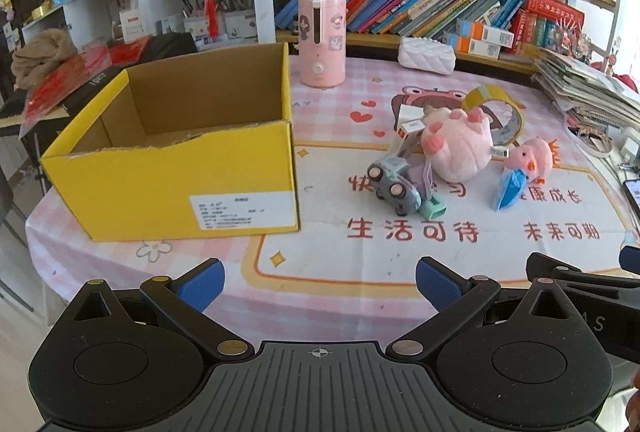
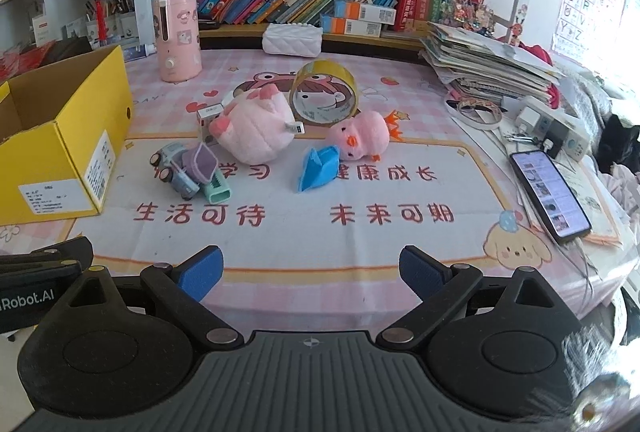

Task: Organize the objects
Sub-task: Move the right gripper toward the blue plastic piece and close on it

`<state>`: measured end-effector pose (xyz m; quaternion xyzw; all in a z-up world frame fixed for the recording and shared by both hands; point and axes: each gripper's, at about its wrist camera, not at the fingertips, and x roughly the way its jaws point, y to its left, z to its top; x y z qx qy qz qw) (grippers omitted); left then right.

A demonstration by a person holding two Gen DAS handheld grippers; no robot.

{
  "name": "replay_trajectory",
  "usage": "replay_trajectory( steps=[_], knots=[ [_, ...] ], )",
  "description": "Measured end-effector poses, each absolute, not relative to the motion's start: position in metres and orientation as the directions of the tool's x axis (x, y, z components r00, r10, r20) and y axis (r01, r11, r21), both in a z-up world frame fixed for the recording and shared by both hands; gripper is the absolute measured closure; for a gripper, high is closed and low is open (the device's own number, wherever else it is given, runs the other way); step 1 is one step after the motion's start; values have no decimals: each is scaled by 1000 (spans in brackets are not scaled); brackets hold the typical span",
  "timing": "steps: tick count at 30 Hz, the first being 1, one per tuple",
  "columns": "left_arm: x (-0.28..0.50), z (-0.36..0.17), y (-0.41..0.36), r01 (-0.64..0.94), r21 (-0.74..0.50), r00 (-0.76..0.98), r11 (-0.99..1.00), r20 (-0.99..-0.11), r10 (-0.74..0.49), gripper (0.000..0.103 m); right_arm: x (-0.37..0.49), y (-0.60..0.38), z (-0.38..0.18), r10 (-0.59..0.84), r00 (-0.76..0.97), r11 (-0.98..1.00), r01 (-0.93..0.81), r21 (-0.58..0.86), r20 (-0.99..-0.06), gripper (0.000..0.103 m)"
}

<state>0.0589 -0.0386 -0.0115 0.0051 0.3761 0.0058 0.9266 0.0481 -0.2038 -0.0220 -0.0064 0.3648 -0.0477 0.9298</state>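
Observation:
An open yellow cardboard box sits on the left of the table, nothing visible inside. Right of it lies a cluster: a big pink plush, a small pink chick plush, a tape roll, a grey toy car, a purple pouch, a mint green piece, a blue folded piece and a small white box. My left gripper and right gripper hover open near the front edge, holding nothing.
A pink cylindrical appliance and a white quilted pouch stand at the back before bookshelves. A paper stack, a power strip and a lit phone lie on the right.

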Motion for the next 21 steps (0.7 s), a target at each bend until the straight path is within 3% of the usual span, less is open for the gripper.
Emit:
replay_trajectory(
  steps=[21],
  knots=[
    [102,-14,-81,-113,-7,720,994,-690,77,0,120,-249,-30,48,714,998,-70,-3,-698,7]
  ],
)
